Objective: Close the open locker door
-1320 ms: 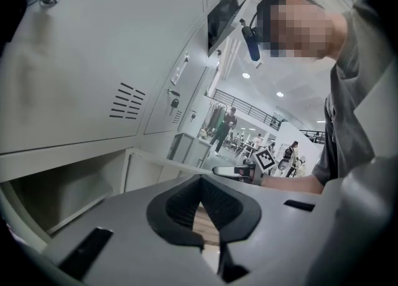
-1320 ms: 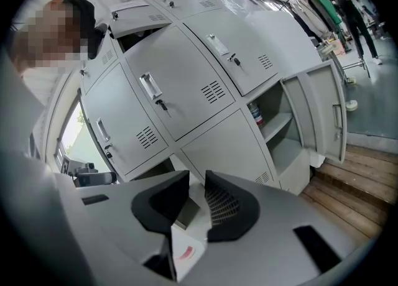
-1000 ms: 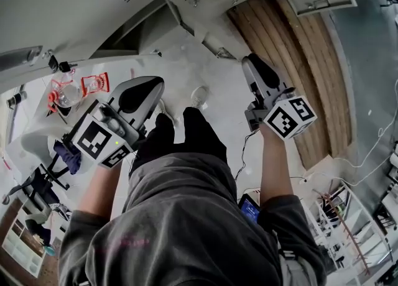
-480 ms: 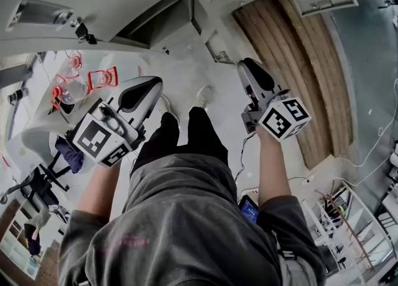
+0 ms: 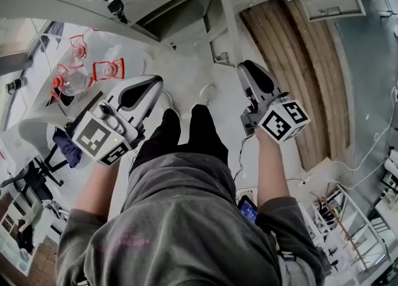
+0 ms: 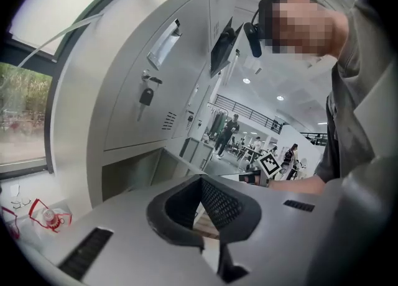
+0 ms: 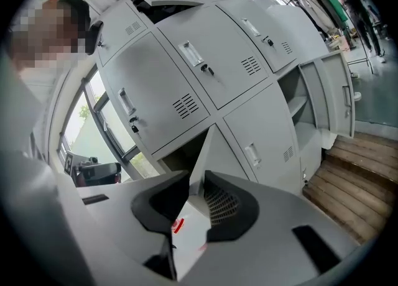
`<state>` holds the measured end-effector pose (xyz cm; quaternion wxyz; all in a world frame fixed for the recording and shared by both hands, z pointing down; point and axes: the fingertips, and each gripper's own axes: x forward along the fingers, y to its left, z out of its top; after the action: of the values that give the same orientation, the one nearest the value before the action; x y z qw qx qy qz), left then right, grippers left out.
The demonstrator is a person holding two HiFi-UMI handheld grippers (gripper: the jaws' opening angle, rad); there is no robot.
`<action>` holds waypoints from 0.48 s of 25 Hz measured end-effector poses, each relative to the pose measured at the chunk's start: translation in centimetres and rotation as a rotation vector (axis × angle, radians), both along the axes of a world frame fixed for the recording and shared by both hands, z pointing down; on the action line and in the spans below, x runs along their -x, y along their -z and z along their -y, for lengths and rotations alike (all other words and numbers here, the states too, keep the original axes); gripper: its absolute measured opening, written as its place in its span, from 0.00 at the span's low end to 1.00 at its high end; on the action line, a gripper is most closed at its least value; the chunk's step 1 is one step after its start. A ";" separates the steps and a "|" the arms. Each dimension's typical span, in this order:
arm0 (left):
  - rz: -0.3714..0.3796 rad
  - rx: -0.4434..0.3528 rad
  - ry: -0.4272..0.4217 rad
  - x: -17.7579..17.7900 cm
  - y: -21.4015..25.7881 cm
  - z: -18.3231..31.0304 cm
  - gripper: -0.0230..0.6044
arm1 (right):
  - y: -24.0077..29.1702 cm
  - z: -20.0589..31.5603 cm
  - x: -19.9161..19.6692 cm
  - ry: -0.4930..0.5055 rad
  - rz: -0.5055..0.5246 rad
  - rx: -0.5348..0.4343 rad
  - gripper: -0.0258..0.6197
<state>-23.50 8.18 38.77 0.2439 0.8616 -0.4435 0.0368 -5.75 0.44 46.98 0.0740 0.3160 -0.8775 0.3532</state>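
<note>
While facing the lockers, aim for the open door, low and straight ahead, seen edge-on. Lay the right gripper, jaws apart and empty, against its outer face and push steadily until shut. Keep the left gripper, likewise parted and empty, clear.
</note>
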 end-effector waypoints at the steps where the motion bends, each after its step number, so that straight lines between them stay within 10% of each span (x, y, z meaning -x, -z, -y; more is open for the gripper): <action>1: -0.002 -0.001 0.003 0.4 0.0 -0.2 0.06 | 0.0 -0.2 0.4 0.003 -0.001 0.001 0.17; 12: -0.006 -0.011 0.030 4.6 0.2 -2.0 0.06 | 0.0 -2.1 5.4 0.039 0.003 0.010 0.17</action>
<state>-28.15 10.19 38.55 0.2407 0.8565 -0.4557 0.0283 -11.17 2.54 47.02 0.0813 0.2981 -0.8816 0.3567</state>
